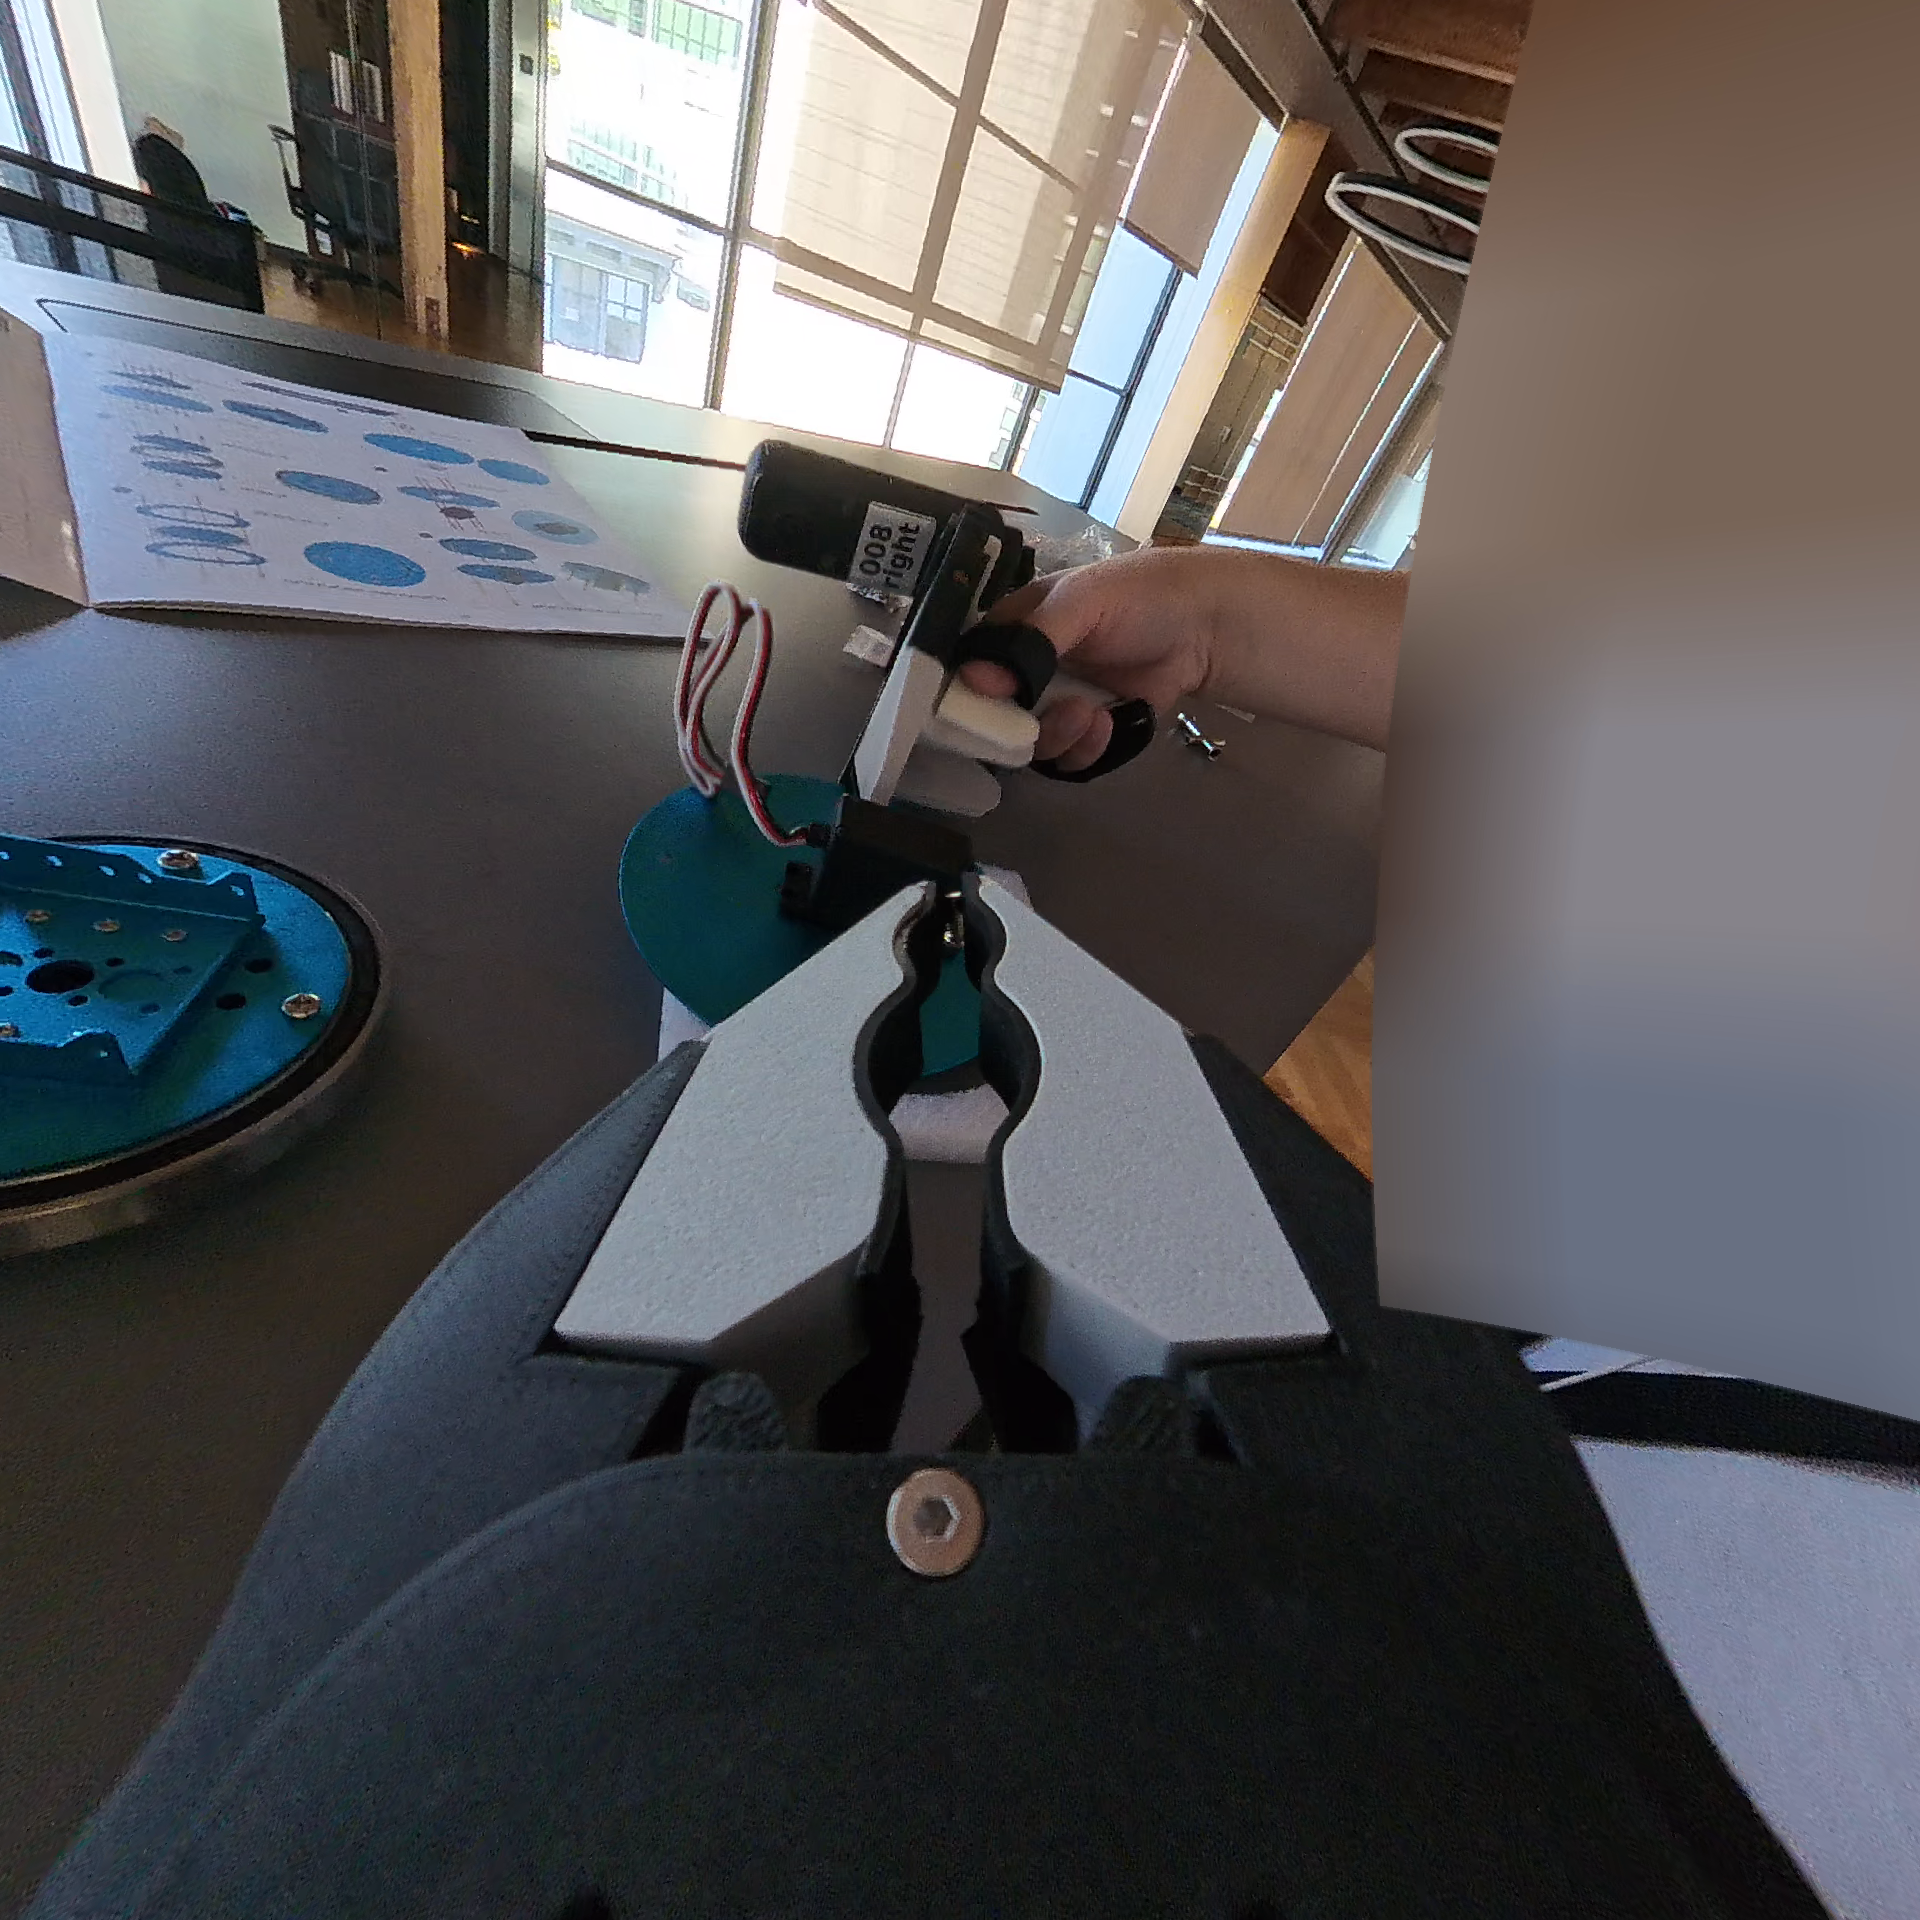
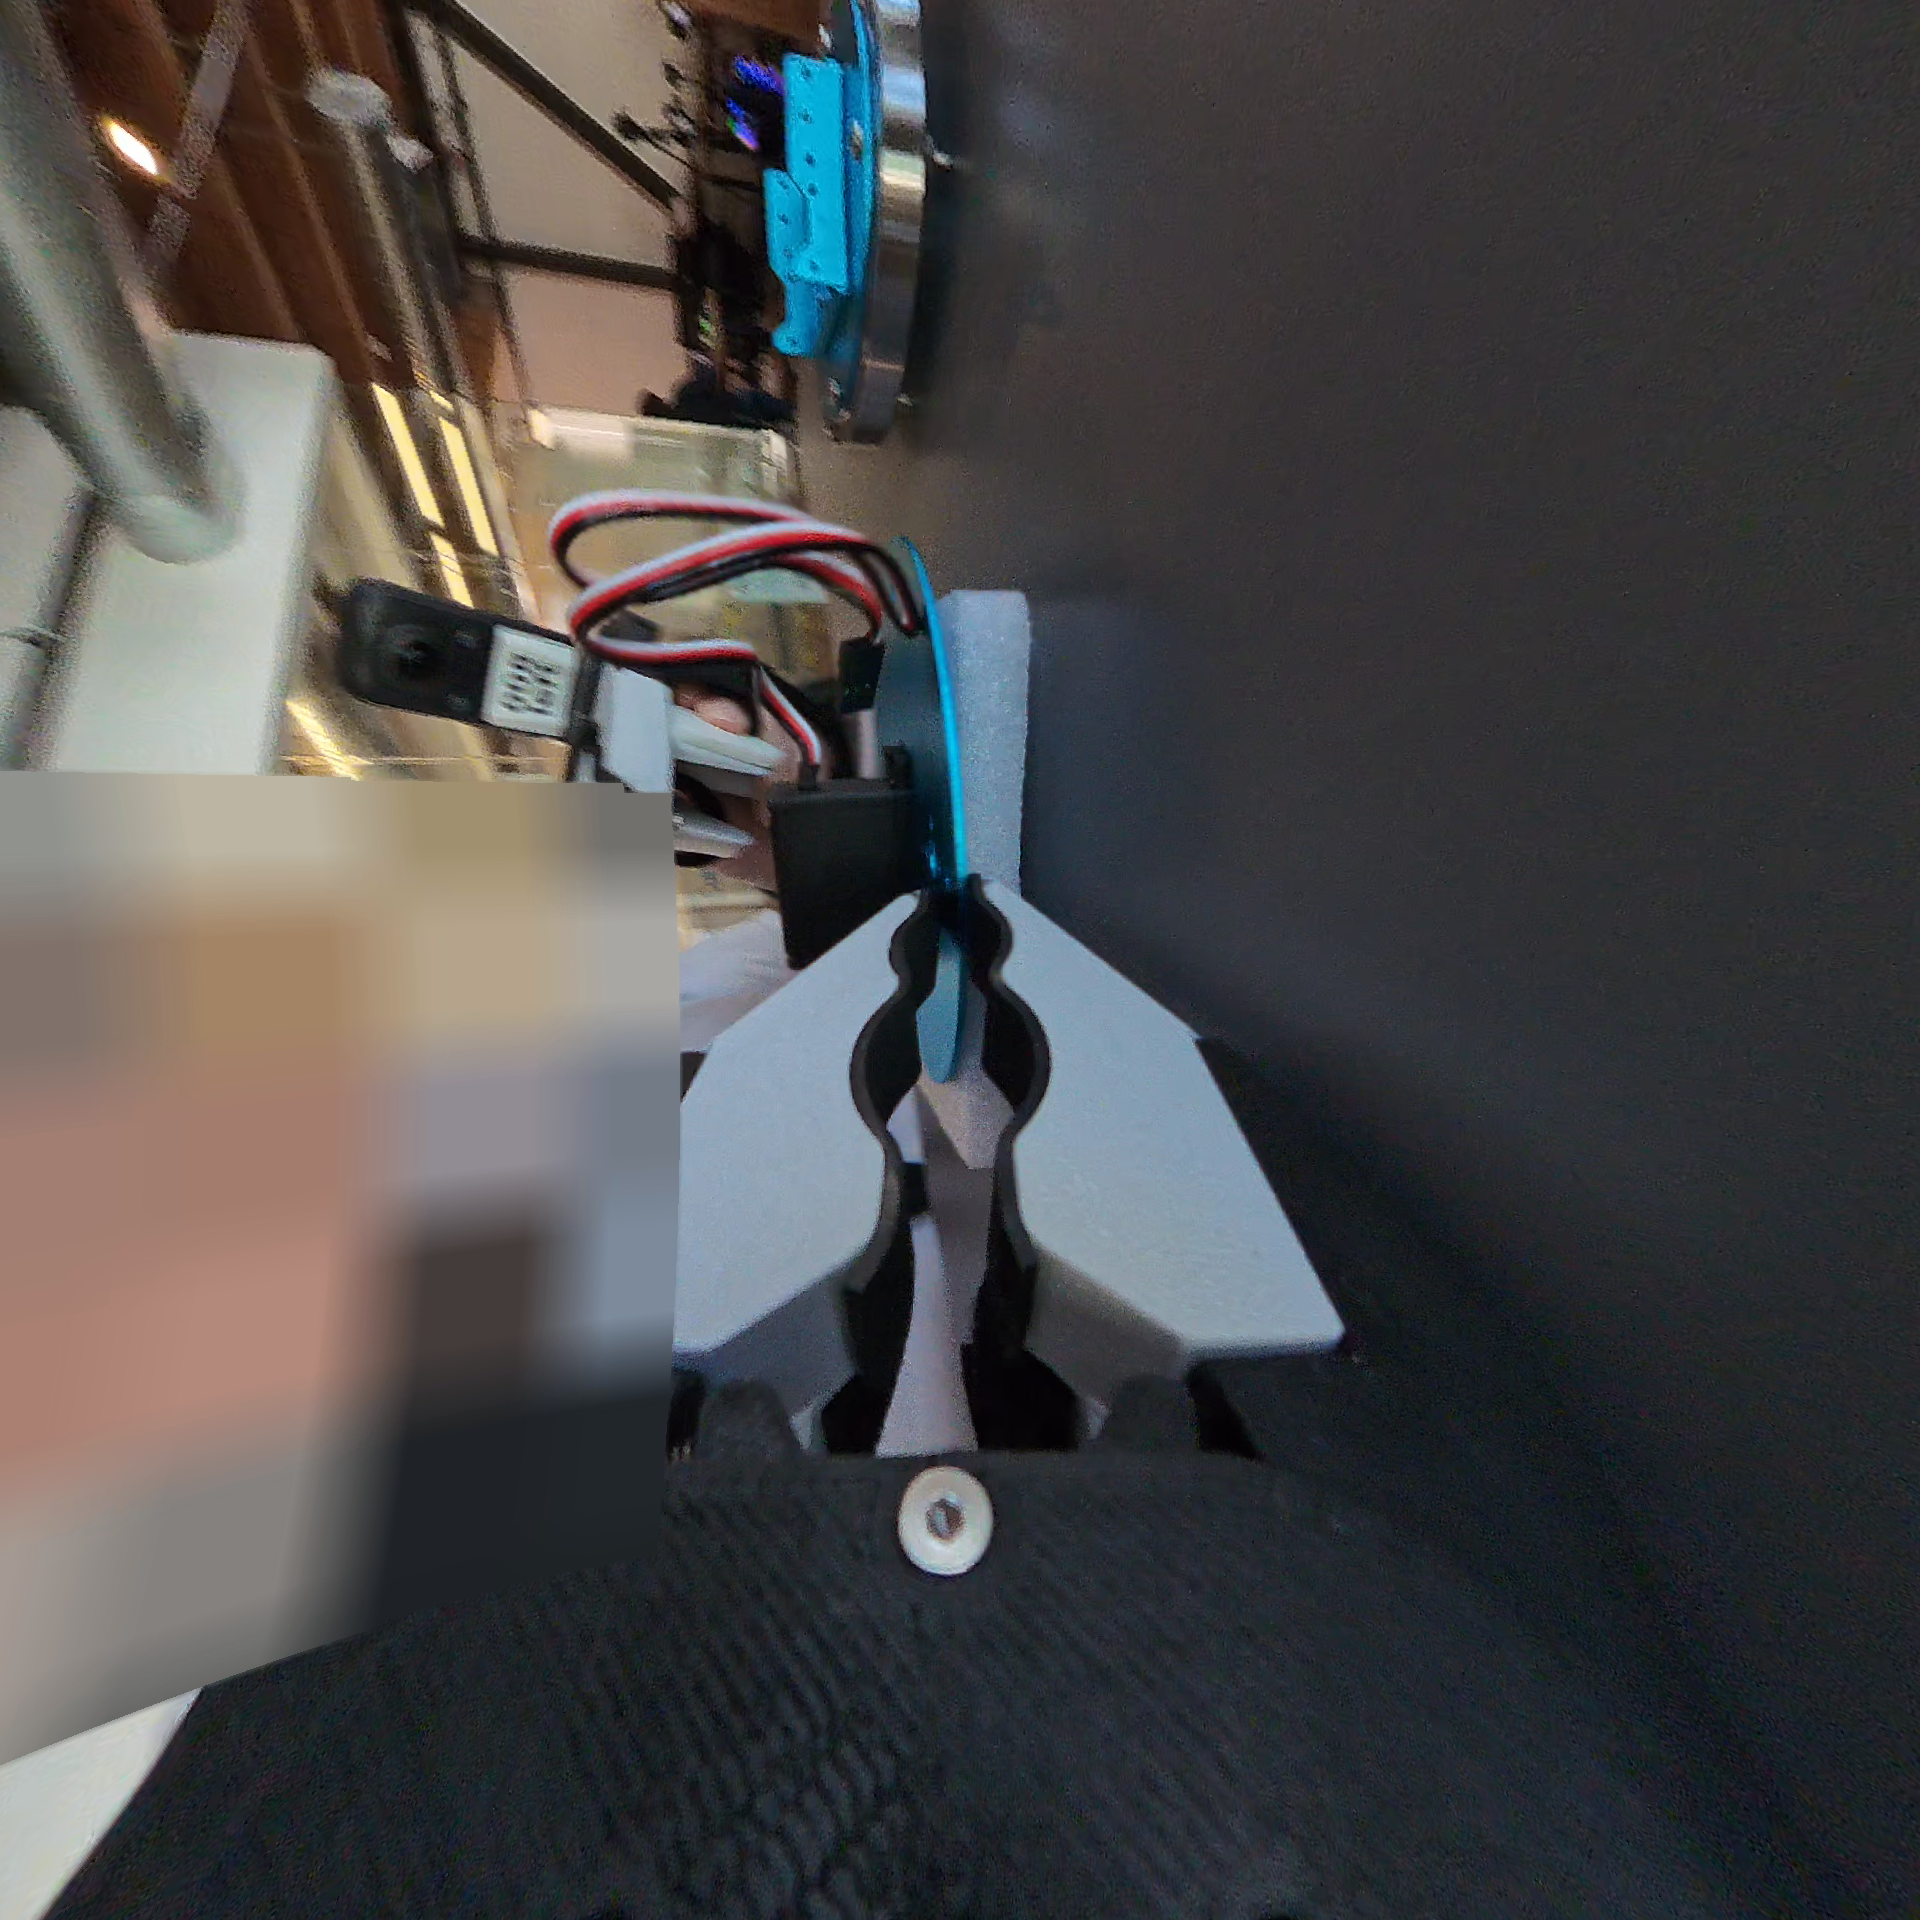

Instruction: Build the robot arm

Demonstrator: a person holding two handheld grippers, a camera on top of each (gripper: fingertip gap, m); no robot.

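A blue disc [image 1: 707, 914] lies on a white foam block [image 1: 940, 1127] on the dark table [image 1: 416, 727]. A black servo [image 1: 883, 852] with a red, white and black cable [image 1: 727, 686] sits on the disc. My left gripper [image 1: 940, 920] is shut on a small shiny screw [image 1: 948, 933] at the servo's near side. My right gripper [image 2: 951, 899], turned sideways, is shut on the rim of the blue disc [image 2: 951, 997]. A hand holds it above the servo in the left wrist view [image 1: 925, 795]. The left gripper [image 2: 748, 795] shows beyond the servo [image 2: 842, 873].
A second blue round plate with a bracket [image 1: 125, 997] on a metal ring lies to the left; it also shows in the right wrist view [image 2: 831, 208]. A paper sheet with blue diagrams [image 1: 312, 499] lies behind. Small bolts [image 1: 1200, 732] lie near the table's right edge [image 1: 1320, 1029]. About 12 centimeters separates my left fingertips from my right.
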